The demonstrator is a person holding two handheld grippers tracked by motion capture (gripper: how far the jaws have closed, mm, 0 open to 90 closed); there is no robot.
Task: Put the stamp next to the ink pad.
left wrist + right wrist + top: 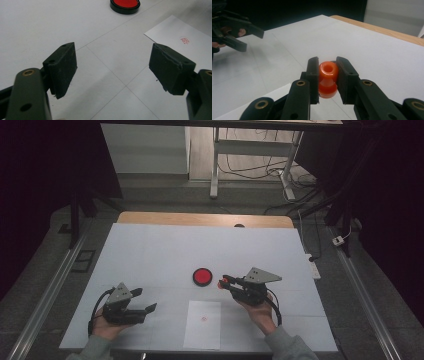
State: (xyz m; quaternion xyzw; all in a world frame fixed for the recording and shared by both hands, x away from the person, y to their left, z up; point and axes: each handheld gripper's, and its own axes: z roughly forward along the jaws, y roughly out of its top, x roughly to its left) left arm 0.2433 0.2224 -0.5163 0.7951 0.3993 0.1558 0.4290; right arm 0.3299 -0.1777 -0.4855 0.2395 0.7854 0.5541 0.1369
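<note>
Held thing: a small orange stamp, spool-shaped, clamped between the jaws of the right gripper; in the right gripper view its long axis runs along the jaws, hollow end toward the camera.
Right gripper: closed on the stamp, right of centre in the high view, jaws pointing to frame left.
Left gripper: jaws spread wide with nothing between them, lower left of the high view.
Ink pad: round, red in a black rim, centre of the high view, just to frame left of the stamp and apart from it.
Paper: white sheet with a faint red mark, lower centre, below the pad, between the two hands.
Key relation: pad and paper both lie nearer the right gripper; my guess is the stamp goes to one of them.
Room: the white tabletop is bare around pad and paper; its near edge runs just below the sheet.
</note>
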